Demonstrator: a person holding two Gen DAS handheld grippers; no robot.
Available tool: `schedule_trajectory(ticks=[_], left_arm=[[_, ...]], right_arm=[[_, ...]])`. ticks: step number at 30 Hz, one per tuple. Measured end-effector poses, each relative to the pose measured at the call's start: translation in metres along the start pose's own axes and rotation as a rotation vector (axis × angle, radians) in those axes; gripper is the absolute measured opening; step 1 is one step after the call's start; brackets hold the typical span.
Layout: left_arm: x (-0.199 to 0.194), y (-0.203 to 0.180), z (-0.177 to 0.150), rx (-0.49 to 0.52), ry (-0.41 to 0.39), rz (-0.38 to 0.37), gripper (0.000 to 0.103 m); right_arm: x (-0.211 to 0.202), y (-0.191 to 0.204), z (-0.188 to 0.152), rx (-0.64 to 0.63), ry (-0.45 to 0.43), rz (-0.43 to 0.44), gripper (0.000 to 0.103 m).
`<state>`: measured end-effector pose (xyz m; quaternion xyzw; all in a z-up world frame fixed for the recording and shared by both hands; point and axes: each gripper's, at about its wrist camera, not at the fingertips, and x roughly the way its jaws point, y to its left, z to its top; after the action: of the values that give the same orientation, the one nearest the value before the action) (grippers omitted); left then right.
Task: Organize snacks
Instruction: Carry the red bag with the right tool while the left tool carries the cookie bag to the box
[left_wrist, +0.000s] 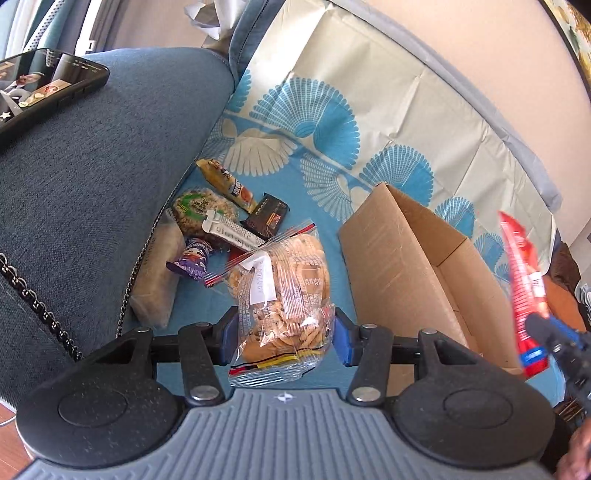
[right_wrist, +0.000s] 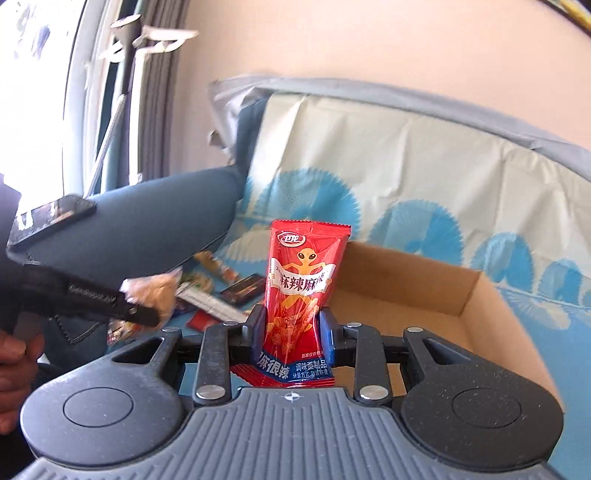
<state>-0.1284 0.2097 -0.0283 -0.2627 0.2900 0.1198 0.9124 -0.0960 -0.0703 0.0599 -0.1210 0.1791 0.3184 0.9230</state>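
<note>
Both hands loaded: left gripper (left_wrist: 282, 338) clamps the cookie bag (left_wrist: 284, 295) above the snack pile (left_wrist: 221, 221), right gripper (right_wrist: 291, 332) pinches the red packet (right_wrist: 303, 280) upright before the cardboard box (right_wrist: 491, 314). Mid-transfer, I'd say; next comes carrying each over the box and releasing

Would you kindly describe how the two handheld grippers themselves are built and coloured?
They look alike. The left gripper and right gripper each have a ribbed grey body with a small crosshair mark, two round black housings, black linkage bars with silver rivets, and blue-padded fingers. No cables or sleeves are visible.

left tool (left_wrist: 282, 334): clamped, tilted down | right tool (right_wrist: 291, 326): clamped, tilted down
</note>
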Motion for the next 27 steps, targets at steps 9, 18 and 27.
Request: schedule_trajectory(ticks=[9,18,27], left_arm=[[0.004,-0.016,0.0,0.072,-0.011,0.052,0.056],[0.007,-0.06,0.0,0.147,-0.05,0.055,0.055],[0.034,-0.164,0.03,0.28,-0.059,-0.022,0.055]], right_arm=[[-0.005,-0.112,0.003,0.127,-0.085,-0.156,0.032],[-0.006,-0.173,-0.03,0.355,-0.119,-0.146,0.031],[0.011,-0.185,-0.037,0.408,-0.064,-0.092,0.031]])
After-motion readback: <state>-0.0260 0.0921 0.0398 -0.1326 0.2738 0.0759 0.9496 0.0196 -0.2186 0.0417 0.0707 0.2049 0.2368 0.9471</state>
